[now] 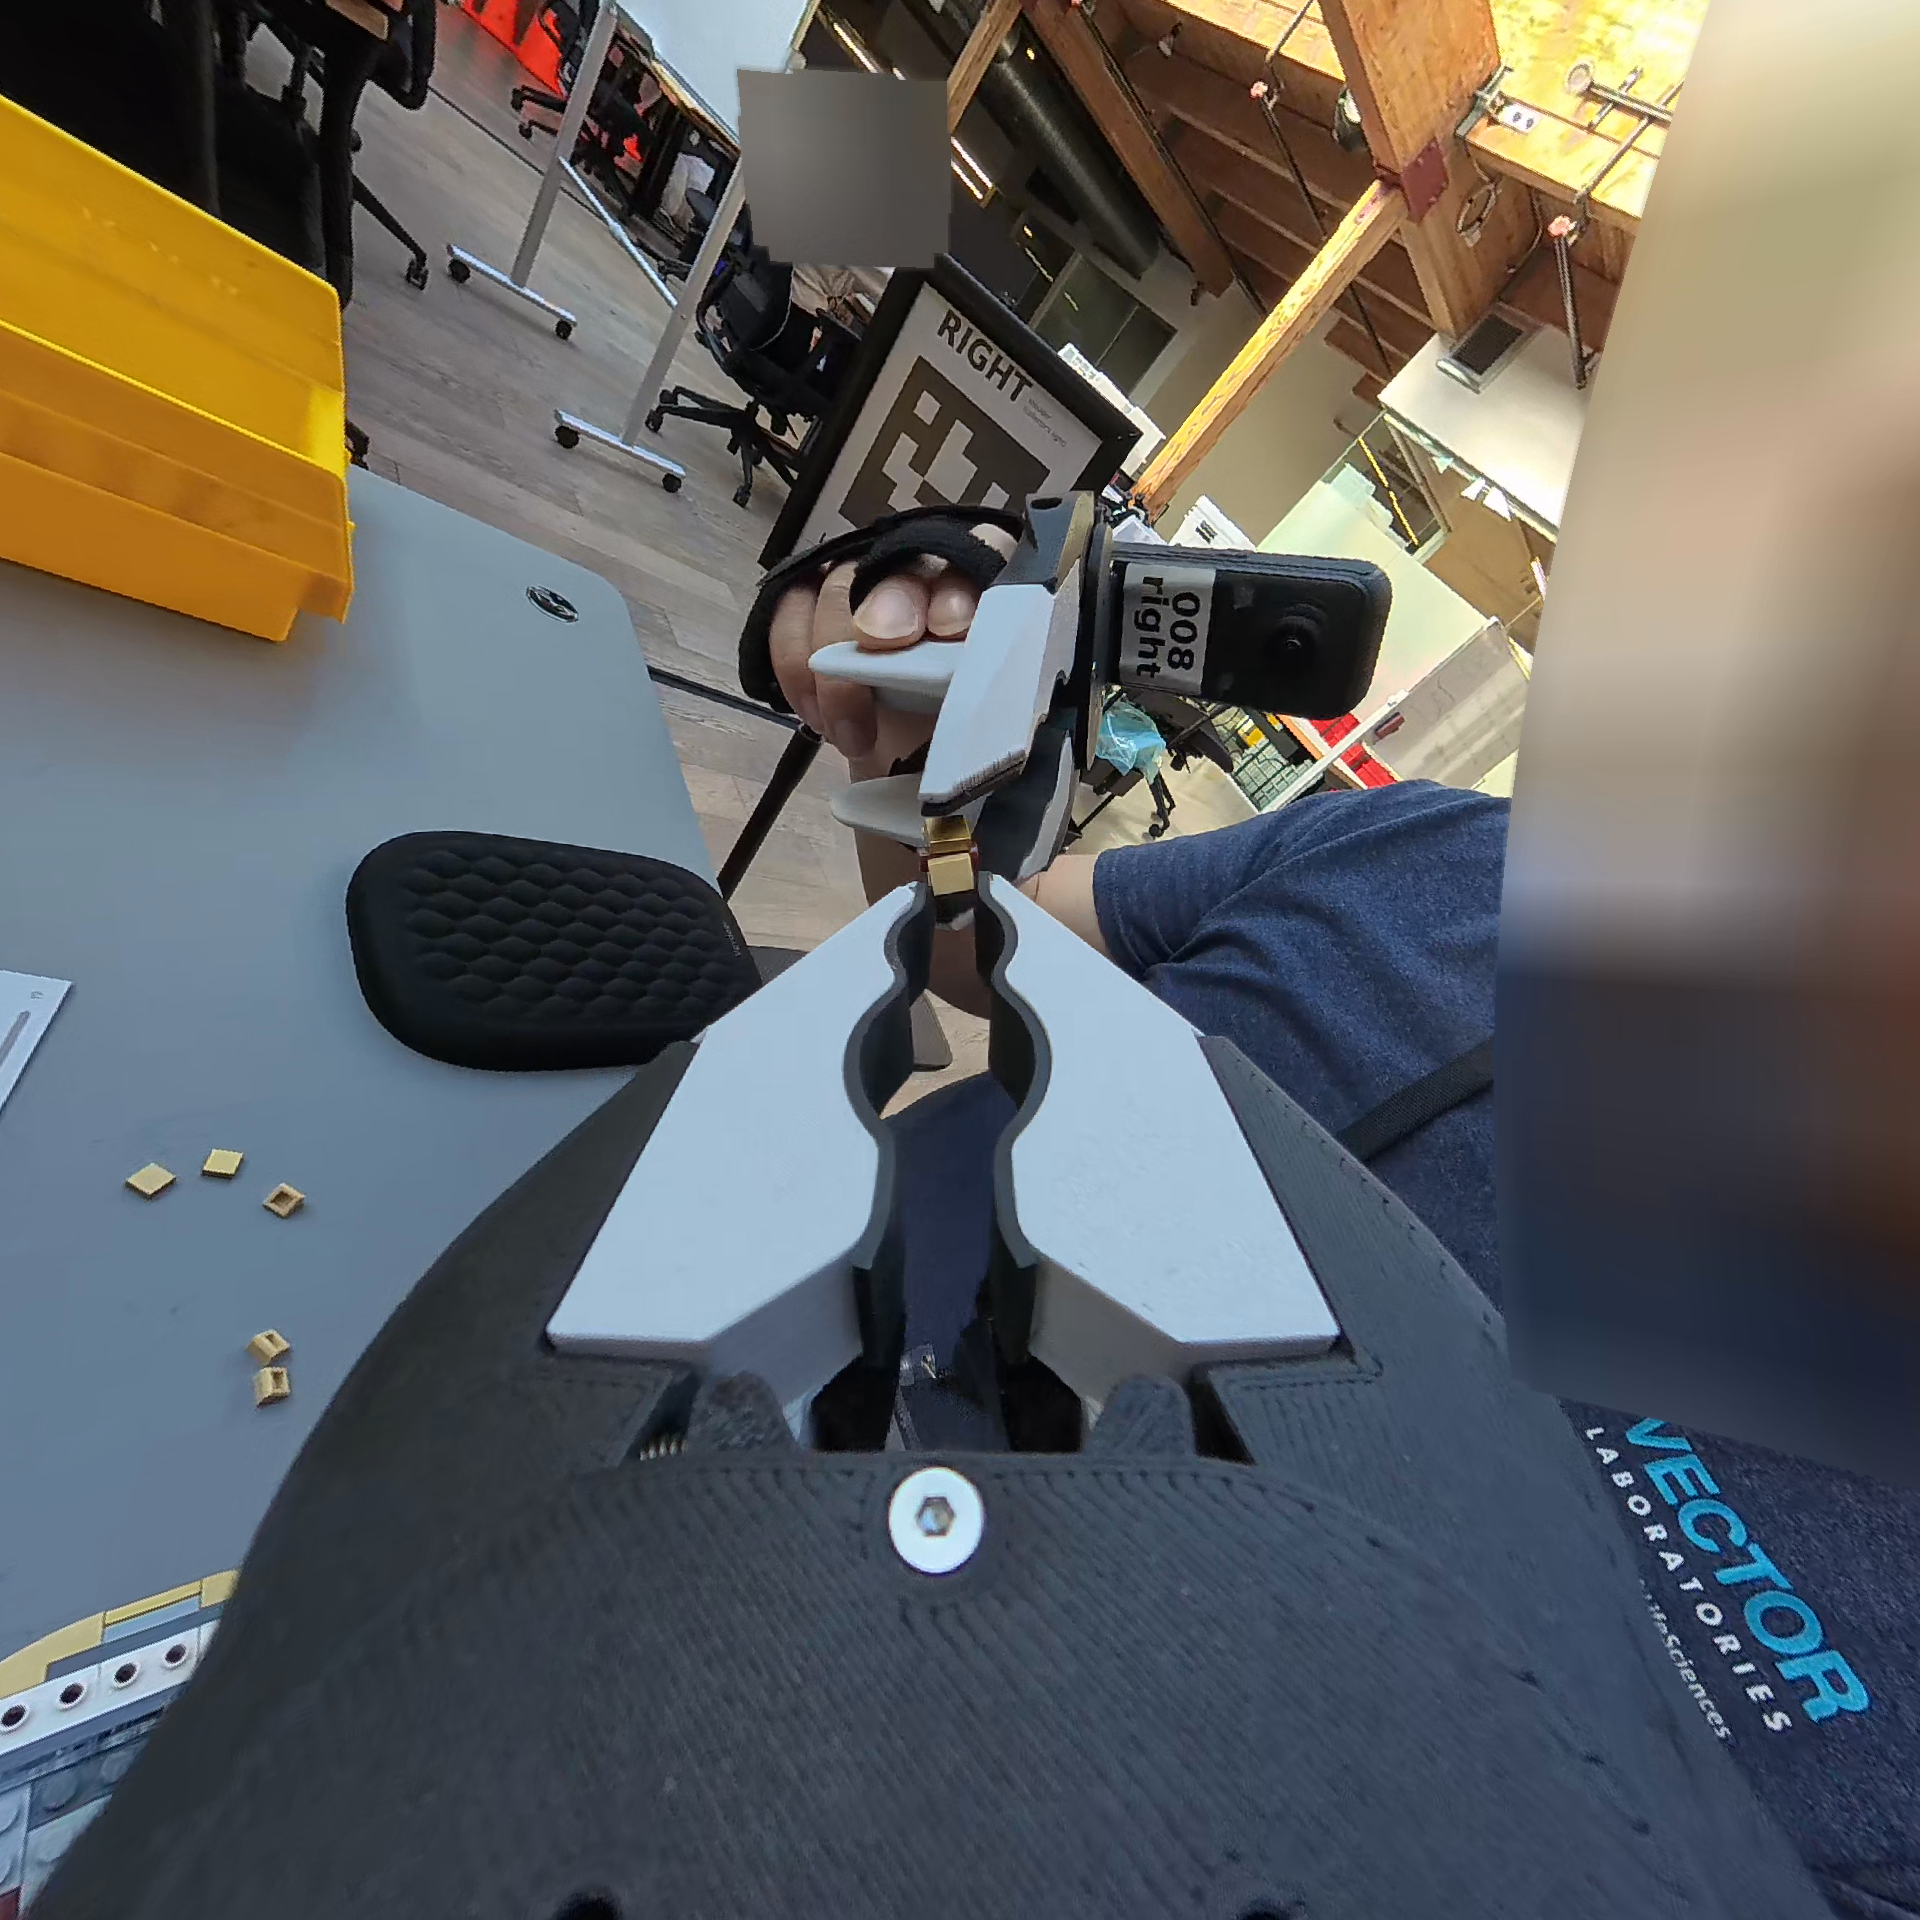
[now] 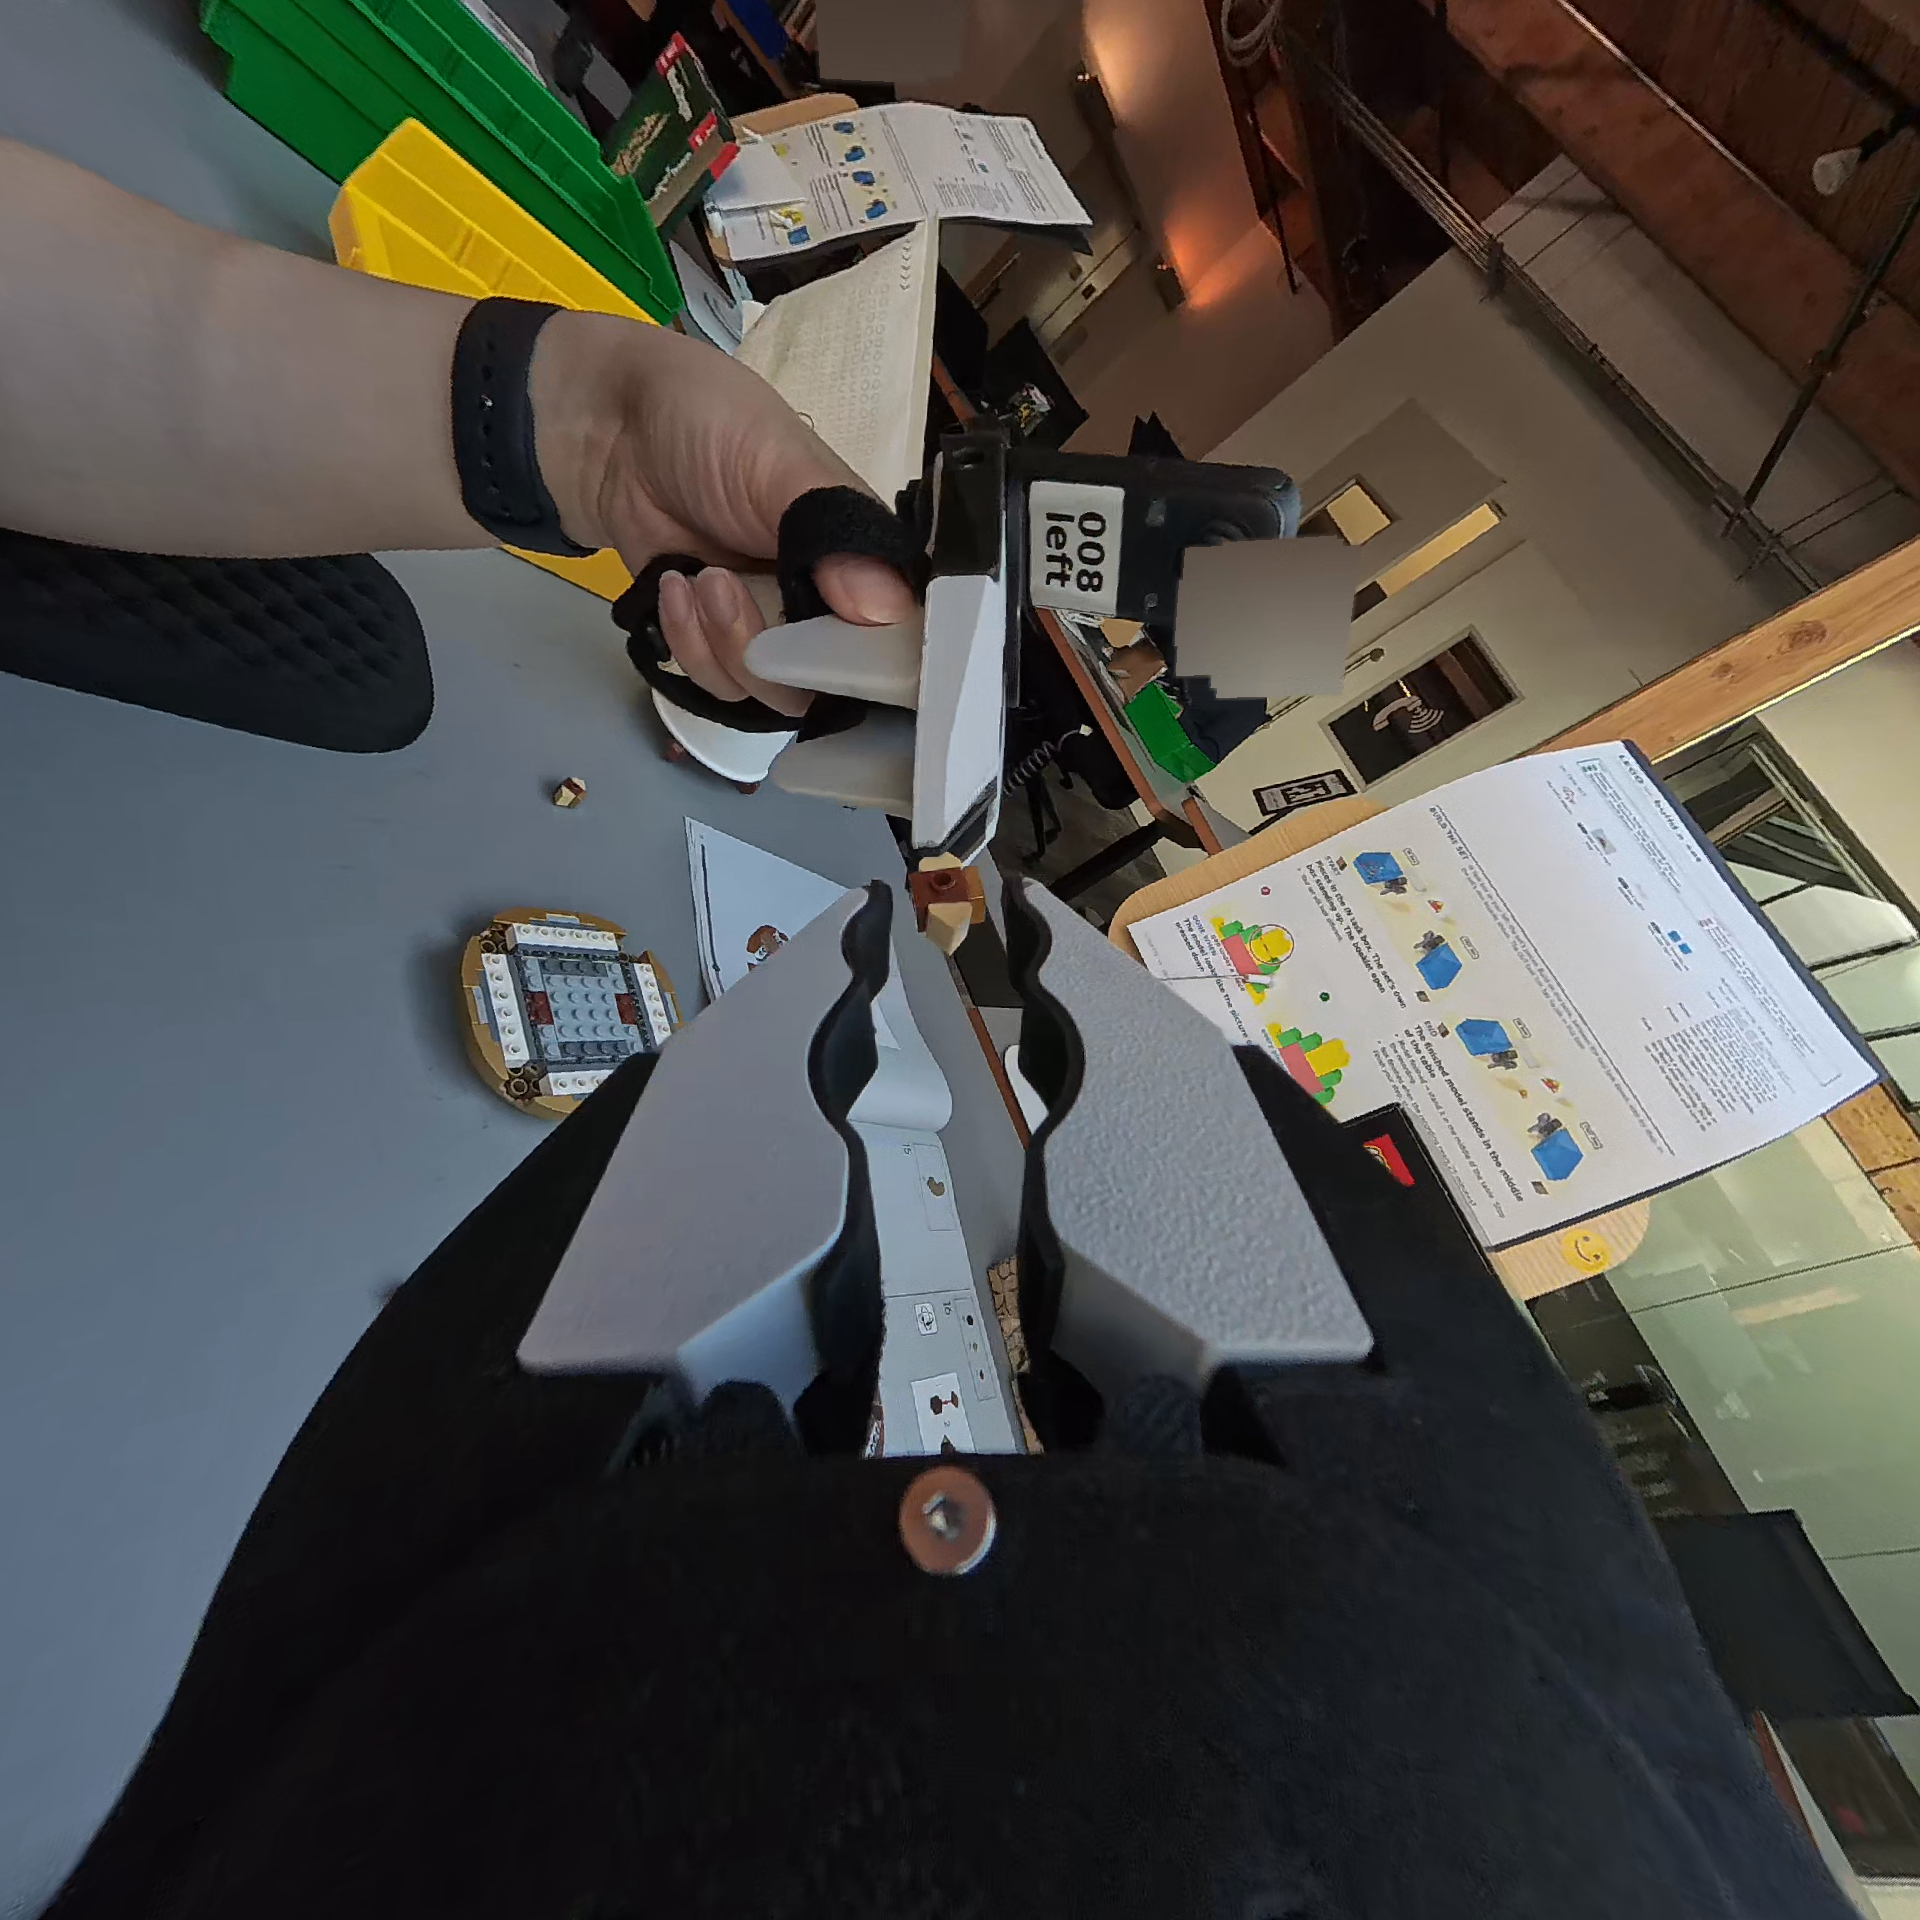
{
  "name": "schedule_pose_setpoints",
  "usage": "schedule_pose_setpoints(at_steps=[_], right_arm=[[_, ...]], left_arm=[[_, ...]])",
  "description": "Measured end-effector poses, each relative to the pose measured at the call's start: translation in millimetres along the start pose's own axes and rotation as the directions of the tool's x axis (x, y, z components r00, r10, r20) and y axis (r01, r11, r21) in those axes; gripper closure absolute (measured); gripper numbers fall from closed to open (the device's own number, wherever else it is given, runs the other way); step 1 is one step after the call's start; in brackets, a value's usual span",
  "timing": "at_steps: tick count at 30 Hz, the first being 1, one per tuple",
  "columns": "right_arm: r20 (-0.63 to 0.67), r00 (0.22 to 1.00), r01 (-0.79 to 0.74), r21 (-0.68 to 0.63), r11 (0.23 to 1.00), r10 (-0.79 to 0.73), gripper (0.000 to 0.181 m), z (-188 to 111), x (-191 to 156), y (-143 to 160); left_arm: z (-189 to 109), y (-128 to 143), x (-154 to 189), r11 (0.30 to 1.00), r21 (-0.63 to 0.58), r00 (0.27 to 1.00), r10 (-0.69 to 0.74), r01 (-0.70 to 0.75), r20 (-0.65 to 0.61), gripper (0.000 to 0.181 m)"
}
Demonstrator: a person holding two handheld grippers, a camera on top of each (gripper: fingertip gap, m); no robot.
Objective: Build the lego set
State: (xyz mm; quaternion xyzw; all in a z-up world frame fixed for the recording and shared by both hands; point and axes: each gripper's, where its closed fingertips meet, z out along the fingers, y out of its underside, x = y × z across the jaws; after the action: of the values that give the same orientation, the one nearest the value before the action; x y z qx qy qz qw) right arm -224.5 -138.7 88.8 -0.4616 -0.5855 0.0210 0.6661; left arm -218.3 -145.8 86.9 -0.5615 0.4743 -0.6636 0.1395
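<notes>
The left claw [image 1: 953,896] is clenched on a small brick cluster [image 1: 951,868] of tan and brown pieces. It holds the cluster in the air, off to one side of the black pad [image 1: 540,945] that lies on the grey tabletop [image 1: 312,727]. The right claw [image 2: 950,890] meets it tip to tip from the opposite side.

Only the right wrist view shows that the right claw is released. Its tips stand on either side of the cluster with a gap on each side, while the far left claw pinches the cluster's tan end. That view also shows the left hand [image 2: 675,488] on its handle, and a round, partly built model [image 2: 566,1008] on the tabletop near the pad. A single loose brick [image 2: 568,793] lies between the model and the pad. An open instruction booklet [image 2: 925,1195] lies under the right claw, and a printed sheet [image 2: 1507,987] stands farther from the pad. Green bins [image 2: 416,94] stand beyond the pad.

Only the left wrist view shows a scatter of small tan pieces [image 1: 218,1164] on the tabletop just beside the pad. It also shows the right hand [image 1: 862,644] and a blue sleeve [image 1: 1299,883] on the pad's far side. A yellow bin [image 1: 156,416] sits behind the pad.
</notes>
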Motion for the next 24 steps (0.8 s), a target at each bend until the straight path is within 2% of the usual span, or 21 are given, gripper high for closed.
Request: schedule_pose_setpoints(at_steps=[6,24], right_arm=[[0.069,0.998,0.012,-0.014,1.0,-0.012,0.169,-1.8,-10.6,-0.5],[0.032,0.999,0.035,-0.048,0.998,-0.033,0.169,0.5,-6.5,4.8]], left_arm=[[1.7,9.6,1.3,0.998,-0.062,1.0,0.012,-0.012,0.0,0.176],[3.0,7.5,-4.7,0.999,-0.044,1.0,0.011,-0.01,0.019,0.175]])
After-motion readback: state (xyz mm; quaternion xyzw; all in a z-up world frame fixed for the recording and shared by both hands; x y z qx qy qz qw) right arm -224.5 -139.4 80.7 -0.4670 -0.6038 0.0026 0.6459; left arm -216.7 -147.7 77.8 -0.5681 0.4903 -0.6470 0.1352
